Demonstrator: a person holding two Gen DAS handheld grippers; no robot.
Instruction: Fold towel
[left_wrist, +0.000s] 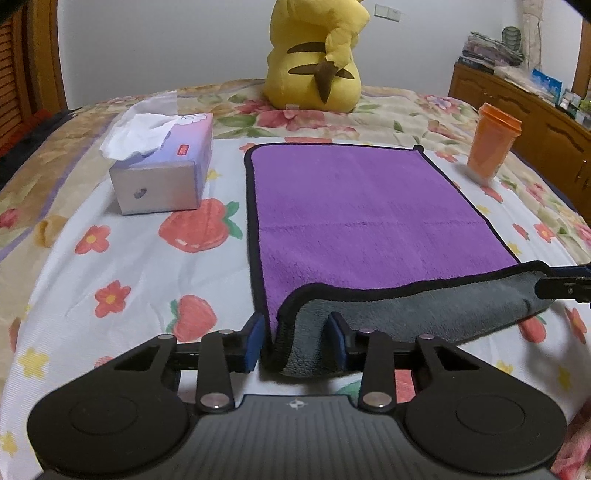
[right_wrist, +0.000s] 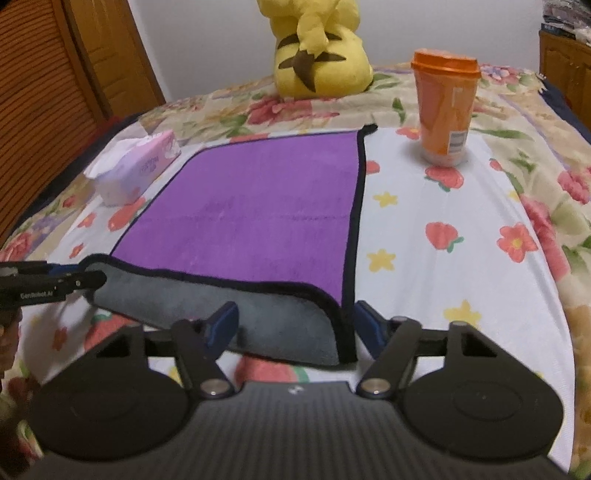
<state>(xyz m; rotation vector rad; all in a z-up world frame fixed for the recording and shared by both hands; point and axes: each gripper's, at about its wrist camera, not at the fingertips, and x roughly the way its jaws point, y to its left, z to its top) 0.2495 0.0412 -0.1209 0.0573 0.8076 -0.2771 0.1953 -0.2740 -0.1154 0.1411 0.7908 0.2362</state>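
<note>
A purple towel (left_wrist: 362, 206) with a black hem and grey underside lies flat on the bed; it also shows in the right wrist view (right_wrist: 251, 214). Its near edge is curled up and over, showing the grey side. My left gripper (left_wrist: 297, 341) straddles the near left corner, its jaws apart around the fabric. My right gripper (right_wrist: 295, 328) straddles the near right corner, jaws wide apart around the fabric. Each gripper shows at the other view's edge: the right gripper's fingers (left_wrist: 565, 286), the left gripper's fingers (right_wrist: 48, 282).
A tissue box (left_wrist: 162, 173) stands left of the towel. An orange cup (right_wrist: 445, 107) stands to its right. A yellow plush toy (left_wrist: 317, 59) sits at the far side. A wooden cabinet (left_wrist: 524, 110) is on the right beyond the bed.
</note>
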